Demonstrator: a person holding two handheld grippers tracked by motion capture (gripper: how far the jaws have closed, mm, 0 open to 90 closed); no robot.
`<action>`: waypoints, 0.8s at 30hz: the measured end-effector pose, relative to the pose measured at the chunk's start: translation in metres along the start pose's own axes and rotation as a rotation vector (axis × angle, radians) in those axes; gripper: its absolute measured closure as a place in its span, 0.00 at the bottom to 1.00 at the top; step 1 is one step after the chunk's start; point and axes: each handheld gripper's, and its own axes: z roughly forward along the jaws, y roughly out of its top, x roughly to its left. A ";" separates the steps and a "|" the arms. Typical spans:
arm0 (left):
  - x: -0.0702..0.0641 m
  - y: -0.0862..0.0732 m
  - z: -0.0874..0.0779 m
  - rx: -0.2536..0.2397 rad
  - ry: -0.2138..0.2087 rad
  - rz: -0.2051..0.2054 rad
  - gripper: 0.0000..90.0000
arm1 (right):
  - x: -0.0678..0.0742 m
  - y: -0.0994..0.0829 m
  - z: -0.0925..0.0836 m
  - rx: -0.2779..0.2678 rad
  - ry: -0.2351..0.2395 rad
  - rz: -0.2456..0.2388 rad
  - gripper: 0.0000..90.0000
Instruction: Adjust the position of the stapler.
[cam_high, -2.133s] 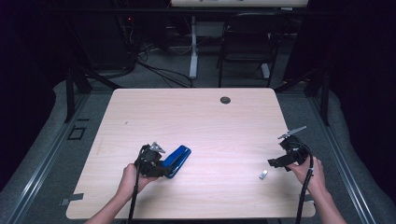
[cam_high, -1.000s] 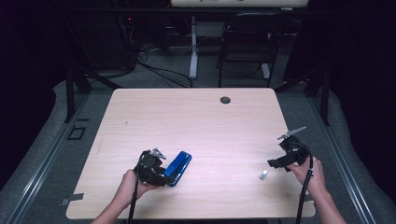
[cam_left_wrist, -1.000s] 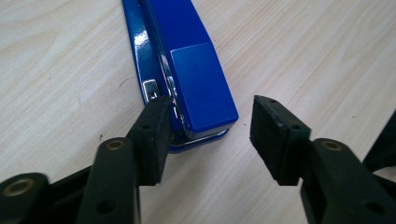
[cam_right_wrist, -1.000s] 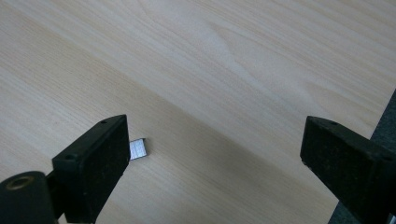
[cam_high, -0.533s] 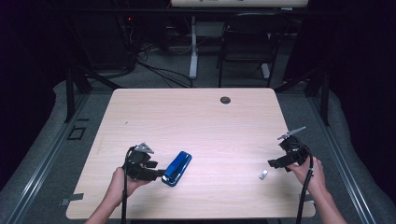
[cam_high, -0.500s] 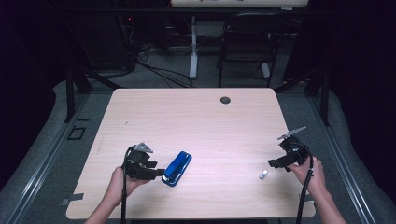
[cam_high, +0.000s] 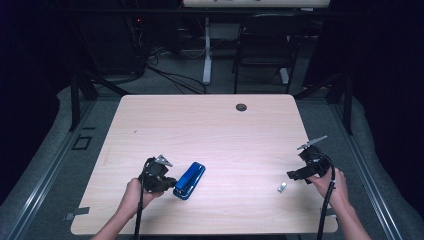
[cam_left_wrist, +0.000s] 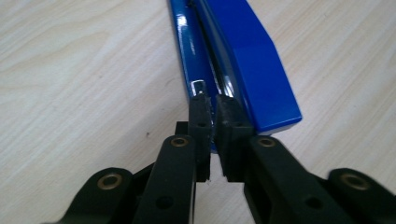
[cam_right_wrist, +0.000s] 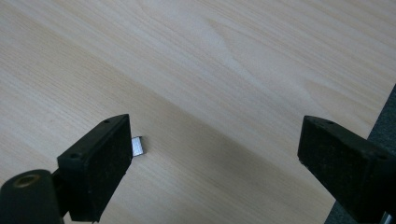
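Blue stapler (cam_high: 190, 180) lies flat on the wooden tabletop (cam_high: 210, 130), near-left part, long axis running diagonally away to the right. Left claw (cam_high: 169, 183), held low and level, has just closed, pinching the stapler's near end. Right claw (cam_high: 295, 175) gapes wide, holding nothing, beside a small metal piece (cam_high: 282, 187).

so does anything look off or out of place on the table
Nothing looks damaged or spilled. The blue stapler lies askew on the table, and a small silver piece sits loose, apart from it, near the right tool.

A lab or studio is showing here. Black curtains (cam_high: 385, 75) are enclosing the table (cam_high: 210, 125); cables (cam_high: 170, 75) are trailing across the far floor.
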 end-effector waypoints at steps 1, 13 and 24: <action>-0.001 0.000 0.000 0.008 0.009 0.012 0.97 | 0.000 0.000 0.000 -0.001 0.000 0.000 0.11; -0.006 0.000 0.003 0.028 -0.014 0.018 1.00 | 0.001 0.001 0.000 0.008 0.002 -0.008 0.11; -0.016 0.002 0.017 0.081 -0.032 0.064 1.00 | 0.002 0.001 0.001 0.009 0.009 -0.002 0.11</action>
